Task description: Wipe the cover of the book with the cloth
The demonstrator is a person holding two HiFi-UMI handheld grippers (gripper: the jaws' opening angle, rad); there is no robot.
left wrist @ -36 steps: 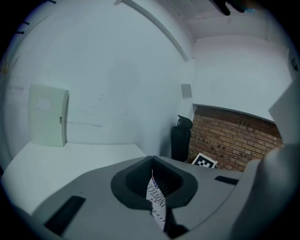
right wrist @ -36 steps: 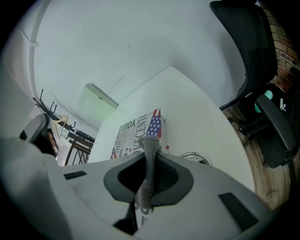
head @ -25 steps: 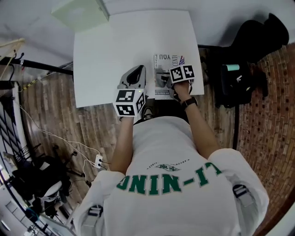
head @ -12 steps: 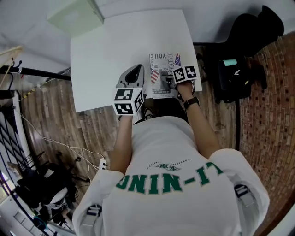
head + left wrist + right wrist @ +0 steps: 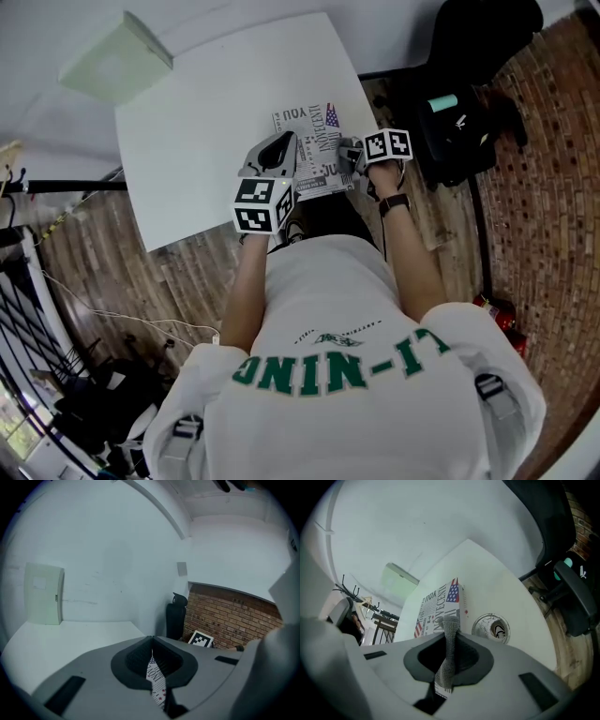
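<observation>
The book (image 5: 314, 150), its cover printed with black words and flags, lies tilted near the front edge of the white table (image 5: 206, 122). My right gripper (image 5: 349, 156) sits at the book's right edge, shut on a grey knitted cloth (image 5: 449, 653) that stands up between the jaws. In the right gripper view the book (image 5: 438, 606) stretches ahead of my right gripper (image 5: 450, 632). My left gripper (image 5: 283, 142) rests at the book's left edge with its jaws together. In the left gripper view a sliver of the book (image 5: 157, 681) shows in the slit under my left gripper (image 5: 152, 641).
A pale green box (image 5: 117, 58) stands at the table's far left corner. A round metal cable hole (image 5: 491, 627) sits in the tabletop right of the book. A black chair (image 5: 469, 103) stands to the right of the table on the brick floor.
The right gripper with the cloth has slid from over the book's cover to its right edge. The book now lies tilted and against the left gripper. The head view has shifted.
</observation>
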